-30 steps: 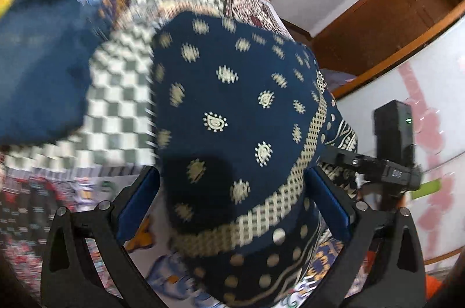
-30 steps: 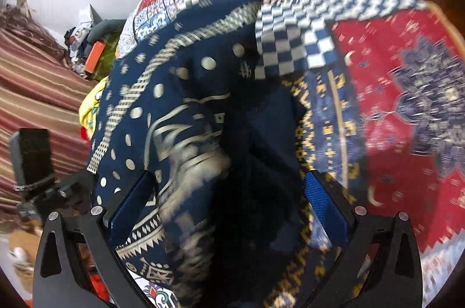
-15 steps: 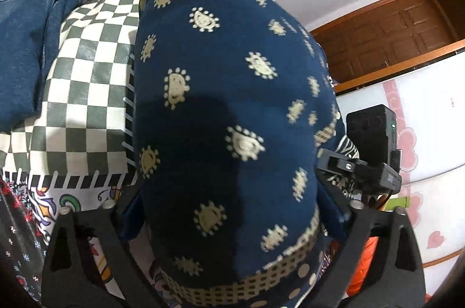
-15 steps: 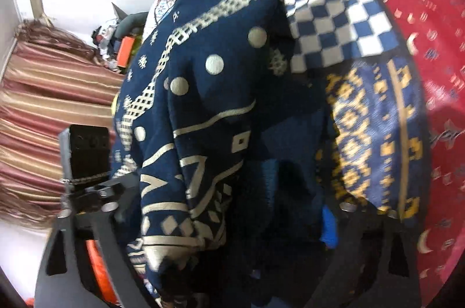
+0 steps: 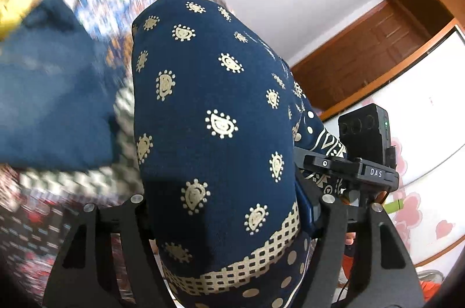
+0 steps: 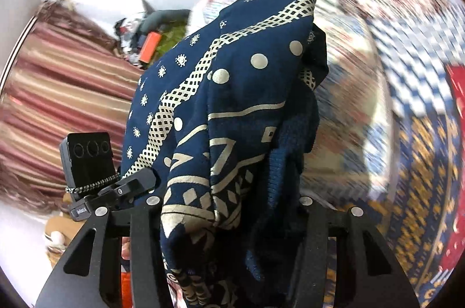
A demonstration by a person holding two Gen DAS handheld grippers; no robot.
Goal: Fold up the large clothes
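Bedspread (image 5: 66, 186): patchwork landmark, lying blurred beneath everything.
Navy garment (image 5: 215, 116): bunched between both grippers, raised above the bedspread.
Left gripper (image 5: 229, 209): jaws just closing, clamped on the dotted fold.
Right gripper (image 6: 229, 209): jaws just closing, pinching the bordered edge.
Risk: thick bunching may let hidden layers slip, spoiling the fold.
Jeans (image 5: 49, 104): beside the garment on the bedspread; the trailing hem could catch them.

Left gripper (image 5: 223, 209) and right gripper (image 6: 229, 209) both angled downward, jaws just closing, each clamped on bunched navy printed garment (image 5: 215, 110).
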